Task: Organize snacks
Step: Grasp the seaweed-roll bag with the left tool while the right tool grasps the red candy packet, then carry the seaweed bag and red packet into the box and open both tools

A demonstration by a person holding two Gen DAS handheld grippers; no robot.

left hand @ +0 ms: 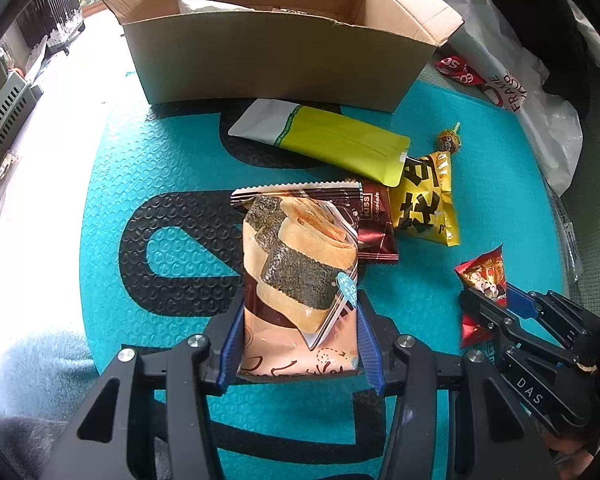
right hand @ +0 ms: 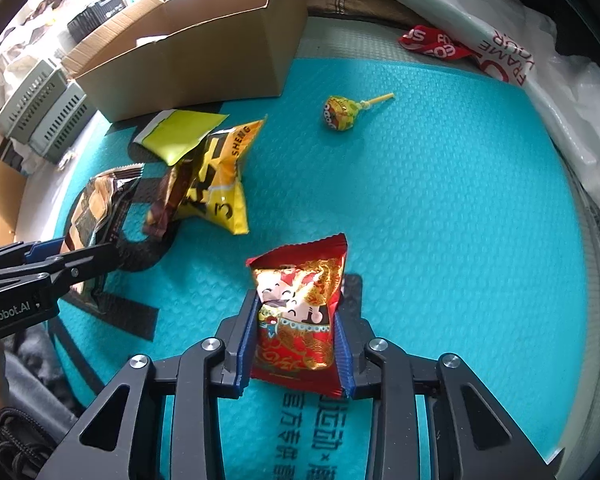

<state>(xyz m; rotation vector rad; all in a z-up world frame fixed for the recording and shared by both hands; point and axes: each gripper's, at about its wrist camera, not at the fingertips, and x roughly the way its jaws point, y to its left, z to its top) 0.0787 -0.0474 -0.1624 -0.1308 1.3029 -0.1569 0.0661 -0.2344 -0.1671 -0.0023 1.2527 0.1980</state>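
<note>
My left gripper (left hand: 298, 336) is shut on a seaweed rice-cracker packet (left hand: 300, 272), held over the teal mat (left hand: 148, 160). My right gripper (right hand: 296, 344) is shut on a red and gold snack packet (right hand: 298, 312); it also shows in the left wrist view (left hand: 482, 280). An open cardboard box (left hand: 276, 56) stands at the far edge of the mat. On the mat lie a lime-green pouch (left hand: 340, 142), a yellow packet (left hand: 428, 200), a brown chocolate packet (left hand: 376, 224) and a lollipop (right hand: 340, 112).
A white plastic bag (right hand: 540, 60) and a red wrapper (right hand: 432, 44) lie at the right rim of the mat. Grey crates (right hand: 44, 108) stand on the floor to the left. Grey fabric (left hand: 32, 380) lies at the near left.
</note>
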